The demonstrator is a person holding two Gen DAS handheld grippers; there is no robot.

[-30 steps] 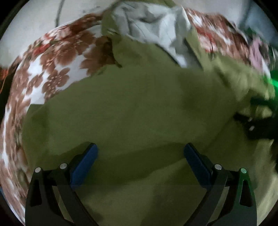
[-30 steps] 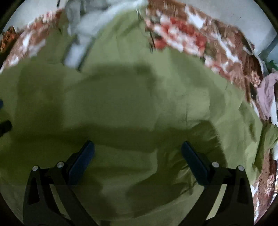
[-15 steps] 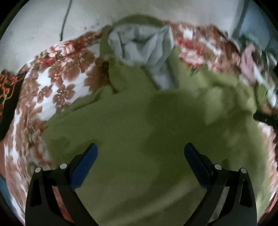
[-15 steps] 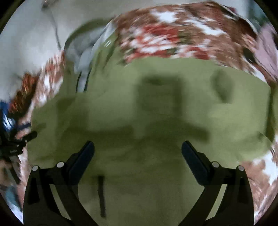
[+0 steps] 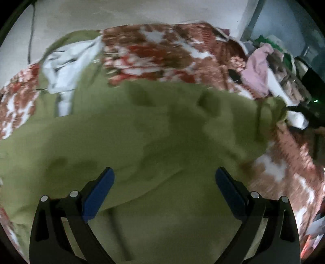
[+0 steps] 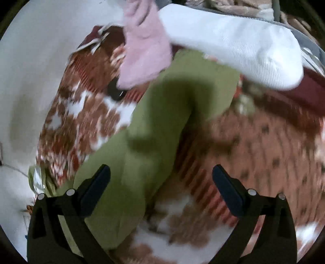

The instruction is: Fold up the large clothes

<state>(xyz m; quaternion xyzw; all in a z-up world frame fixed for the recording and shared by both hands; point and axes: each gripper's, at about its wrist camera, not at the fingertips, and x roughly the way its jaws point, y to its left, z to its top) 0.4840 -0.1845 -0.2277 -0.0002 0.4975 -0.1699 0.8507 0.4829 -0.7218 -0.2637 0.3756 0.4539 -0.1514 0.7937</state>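
Observation:
A large olive-green garment [image 5: 154, 138] lies spread over a floral red-and-white bedspread [image 5: 166, 52], with its pale grey lining [image 5: 67, 61] showing at the far left. My left gripper [image 5: 164, 190] hovers open above the garment's near part, nothing between its blue pads. In the right wrist view a long green sleeve [image 6: 162, 126] runs from lower left toward the upper middle. My right gripper [image 6: 161, 182] stands open over the sleeve and the bedspread [image 6: 264, 146], holding nothing.
A pink garment [image 6: 144, 46] and a white ribbed garment [image 6: 233, 44] lie at the sleeve's far end, in a pile of clothes [image 5: 262, 69] at the bed's right. A dark round object [image 6: 115, 91] rests on the bedspread. A pale wall [image 5: 121, 16] stands behind the bed.
Both views have swung right. The left view now shows the garment's right edge and the clothes pile. The right gripper has moved off the garment's body to its sleeve. Both grippers stay open.

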